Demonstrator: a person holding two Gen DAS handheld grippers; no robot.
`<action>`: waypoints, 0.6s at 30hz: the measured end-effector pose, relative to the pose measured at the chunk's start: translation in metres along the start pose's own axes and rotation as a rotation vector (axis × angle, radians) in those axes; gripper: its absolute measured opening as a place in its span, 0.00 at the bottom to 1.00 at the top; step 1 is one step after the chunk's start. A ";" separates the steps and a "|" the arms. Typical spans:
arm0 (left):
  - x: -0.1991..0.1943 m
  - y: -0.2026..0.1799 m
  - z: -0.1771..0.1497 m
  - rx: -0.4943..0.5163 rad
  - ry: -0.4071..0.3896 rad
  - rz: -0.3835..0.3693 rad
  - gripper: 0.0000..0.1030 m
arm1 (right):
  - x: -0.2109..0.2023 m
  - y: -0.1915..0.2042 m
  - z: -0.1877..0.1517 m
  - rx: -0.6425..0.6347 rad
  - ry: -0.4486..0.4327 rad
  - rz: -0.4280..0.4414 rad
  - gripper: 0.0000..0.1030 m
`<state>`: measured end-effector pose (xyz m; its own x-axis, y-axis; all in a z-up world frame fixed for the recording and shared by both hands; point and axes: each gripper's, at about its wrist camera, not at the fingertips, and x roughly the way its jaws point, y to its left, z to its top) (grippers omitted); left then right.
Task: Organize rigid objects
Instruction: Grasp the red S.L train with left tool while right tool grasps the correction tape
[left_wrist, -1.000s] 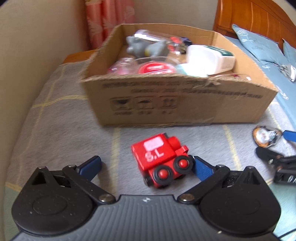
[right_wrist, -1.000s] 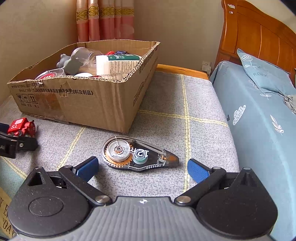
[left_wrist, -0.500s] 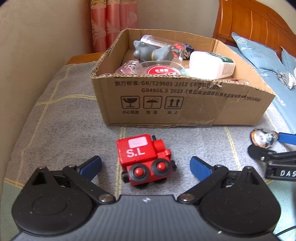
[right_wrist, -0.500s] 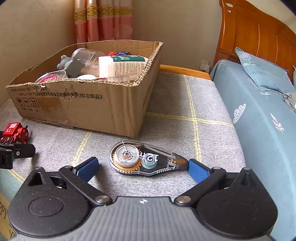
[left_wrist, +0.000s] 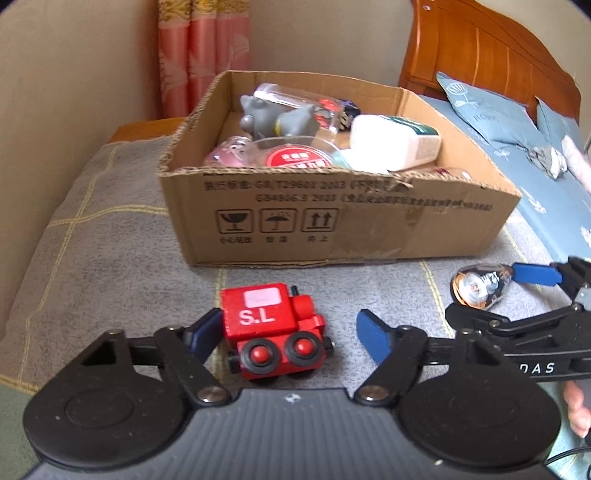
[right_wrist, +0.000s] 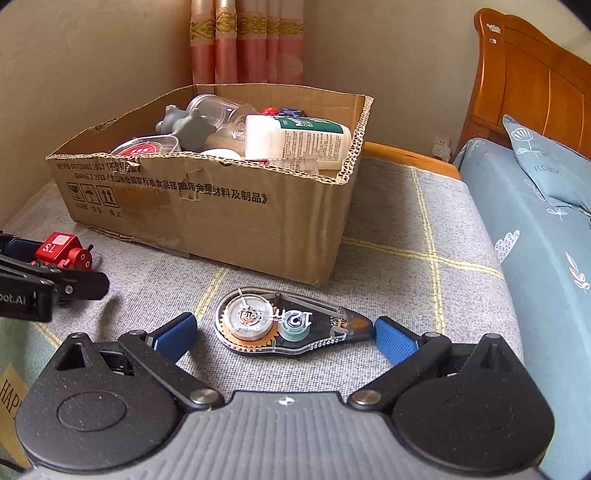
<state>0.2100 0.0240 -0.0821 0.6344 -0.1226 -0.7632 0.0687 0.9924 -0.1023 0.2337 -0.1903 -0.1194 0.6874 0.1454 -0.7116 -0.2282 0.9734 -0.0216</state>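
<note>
Red toy train now sits between the left gripper's parted pads, left pad touching. Rightward, the right gripper, likewise open, has closed around the correction tape dispenser. Both grasps look imminent, cardboard box beyond.

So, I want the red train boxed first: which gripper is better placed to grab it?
Left. The left gripper is open around the red train, one finger touching it; the right gripper brackets the correction tape.
</note>
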 end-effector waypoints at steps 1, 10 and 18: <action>-0.001 0.002 0.000 -0.011 0.003 0.004 0.74 | 0.001 0.000 0.000 0.006 -0.001 -0.004 1.00; -0.003 0.002 0.001 -0.007 0.017 0.024 0.66 | 0.000 0.003 0.004 0.022 -0.003 -0.035 0.90; -0.006 0.009 0.001 -0.003 0.029 -0.004 0.57 | -0.006 0.004 0.003 -0.009 0.014 -0.027 0.90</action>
<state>0.2078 0.0337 -0.0773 0.6119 -0.1267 -0.7807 0.0686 0.9919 -0.1072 0.2310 -0.1865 -0.1135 0.6837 0.1165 -0.7204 -0.2161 0.9752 -0.0474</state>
